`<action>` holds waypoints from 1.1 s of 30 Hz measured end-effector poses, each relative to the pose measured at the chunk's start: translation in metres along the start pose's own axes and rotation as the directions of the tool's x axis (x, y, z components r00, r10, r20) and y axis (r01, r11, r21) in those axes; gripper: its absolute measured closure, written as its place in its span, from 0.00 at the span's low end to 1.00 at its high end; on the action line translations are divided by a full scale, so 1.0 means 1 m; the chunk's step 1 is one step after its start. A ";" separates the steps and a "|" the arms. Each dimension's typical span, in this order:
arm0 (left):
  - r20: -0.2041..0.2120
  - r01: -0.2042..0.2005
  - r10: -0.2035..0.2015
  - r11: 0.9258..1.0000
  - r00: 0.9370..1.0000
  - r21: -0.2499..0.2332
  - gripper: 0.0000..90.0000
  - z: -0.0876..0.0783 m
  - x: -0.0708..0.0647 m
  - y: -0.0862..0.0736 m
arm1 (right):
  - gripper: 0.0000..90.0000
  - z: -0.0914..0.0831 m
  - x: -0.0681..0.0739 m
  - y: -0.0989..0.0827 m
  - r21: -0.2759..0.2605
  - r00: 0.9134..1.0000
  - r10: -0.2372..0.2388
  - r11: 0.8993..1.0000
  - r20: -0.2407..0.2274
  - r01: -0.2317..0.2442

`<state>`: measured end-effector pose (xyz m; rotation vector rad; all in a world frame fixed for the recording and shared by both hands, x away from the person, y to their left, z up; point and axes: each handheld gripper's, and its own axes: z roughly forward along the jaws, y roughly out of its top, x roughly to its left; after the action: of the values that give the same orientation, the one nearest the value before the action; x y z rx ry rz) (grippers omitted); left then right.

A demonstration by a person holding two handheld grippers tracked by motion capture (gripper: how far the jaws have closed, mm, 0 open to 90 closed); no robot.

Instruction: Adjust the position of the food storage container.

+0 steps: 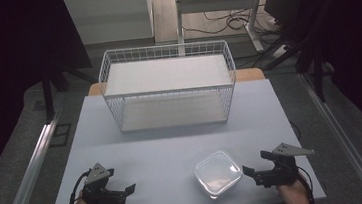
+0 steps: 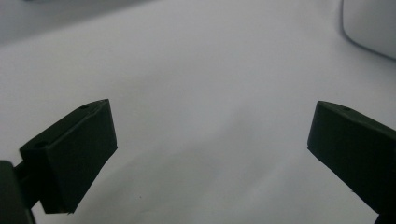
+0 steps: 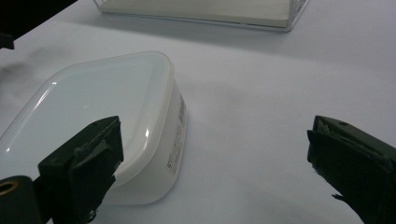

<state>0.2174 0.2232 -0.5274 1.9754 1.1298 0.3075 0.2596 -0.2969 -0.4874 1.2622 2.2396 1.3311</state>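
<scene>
Both hands rest low at the bench's near edge. Left claw spread, empty, pointing toward 3 o'clock. Right claw spread, empty, pointing toward 9 o'clock, just beside the plastic container, which lies between them.

Before you, the table is pale grey-blue and plain. The box, near right, is translucent white, with a strip of fine dark print on its side. The basket, far centre, is a white wire grid with off-white shelves. Your left gripper and right gripper are black, each topped by a grey plate.
</scene>
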 end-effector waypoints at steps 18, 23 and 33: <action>0.061 0.002 -0.001 1.000 0.998 -0.013 0.01 0.003 -0.001 0.003 | 0.00 0.005 0.000 0.003 -0.068 0.990 0.054 0.997 0.130 -0.046; 0.051 -0.019 0.020 1.000 0.998 -0.009 0.02 0.003 -0.005 0.005 | 0.00 -0.002 -0.001 0.007 -0.018 0.988 0.046 0.999 0.150 -0.043; 0.055 -0.048 0.048 0.999 0.997 -0.013 0.07 0.005 -0.017 0.009 | 0.39 -0.001 0.000 0.006 0.117 0.984 -0.043 0.993 0.173 0.022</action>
<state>0.2159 0.2040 -0.5210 1.9914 1.0449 0.2823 0.2619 -0.2964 -0.4821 1.3190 2.2291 1.0489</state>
